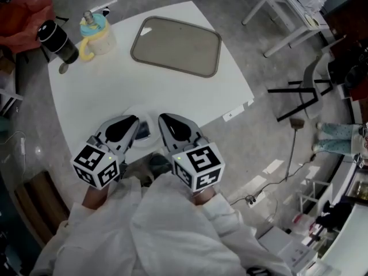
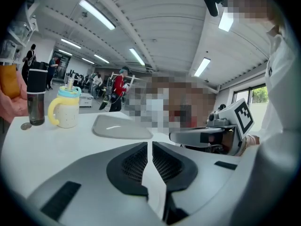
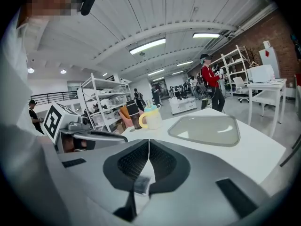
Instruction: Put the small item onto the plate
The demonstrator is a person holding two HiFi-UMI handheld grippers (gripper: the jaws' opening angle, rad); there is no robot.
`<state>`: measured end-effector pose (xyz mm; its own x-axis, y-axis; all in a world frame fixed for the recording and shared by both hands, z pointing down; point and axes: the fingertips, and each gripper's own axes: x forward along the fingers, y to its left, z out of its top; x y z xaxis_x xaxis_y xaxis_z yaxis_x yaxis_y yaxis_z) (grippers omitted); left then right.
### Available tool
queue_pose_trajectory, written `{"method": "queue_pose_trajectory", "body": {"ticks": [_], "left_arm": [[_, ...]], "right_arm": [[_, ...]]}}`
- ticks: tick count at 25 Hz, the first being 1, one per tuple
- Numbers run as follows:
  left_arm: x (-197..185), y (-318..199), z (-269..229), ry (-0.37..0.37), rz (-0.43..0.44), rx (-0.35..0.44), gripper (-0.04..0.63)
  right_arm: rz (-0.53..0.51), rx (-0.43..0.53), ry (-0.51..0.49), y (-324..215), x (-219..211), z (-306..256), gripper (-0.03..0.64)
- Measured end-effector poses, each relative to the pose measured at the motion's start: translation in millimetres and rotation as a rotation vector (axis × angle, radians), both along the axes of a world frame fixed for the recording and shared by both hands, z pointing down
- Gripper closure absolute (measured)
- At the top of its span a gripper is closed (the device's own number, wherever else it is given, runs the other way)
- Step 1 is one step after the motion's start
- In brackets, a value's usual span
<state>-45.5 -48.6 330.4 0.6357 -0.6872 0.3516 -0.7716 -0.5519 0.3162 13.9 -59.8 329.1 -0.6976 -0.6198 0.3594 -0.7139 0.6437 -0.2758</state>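
Both grippers hover side by side over the near edge of the white table point(image 1: 115, 85). My left gripper point(image 1: 135, 121) point(image 2: 149, 147) shows only a narrow slit between its pads, with nothing in it. My right gripper point(image 1: 163, 119) point(image 3: 149, 145) is shut and empty. Between their tips lies a faint white plate point(image 1: 150, 119) with a small dark item point(image 1: 142, 134) on it, partly hidden by the left jaws. A small coin-like disc point(image 1: 63, 69) point(image 2: 26, 125) lies at the far left beside the black tumbler point(image 1: 57, 41).
A grey tray point(image 1: 177, 45) point(image 2: 120, 126) point(image 3: 204, 130) sits at the far side of the table. A yellow mug with a blue lid point(image 1: 95, 36) point(image 2: 66, 108) point(image 3: 150, 117) stands far left by the tumbler. White tables and a chair stand on the floor to the right.
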Motion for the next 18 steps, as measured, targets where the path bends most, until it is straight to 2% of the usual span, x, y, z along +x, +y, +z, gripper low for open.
{"method": "queue_pose_trajectory", "body": {"ticks": [8, 18], "left_arm": [[-5.2, -6.0, 9.5, -0.011, -0.037, -0.027, 0.56], [-17.7, -7.2, 23.9, -0.017, -0.055, -0.081, 0.56]], "right_arm": [[-0.047, -0.033, -0.012, -9.3, -7.9, 13.2, 0.601], [-0.031, -0.055, 0.008, -7.9, -6.2, 22.3, 0.601]]}}
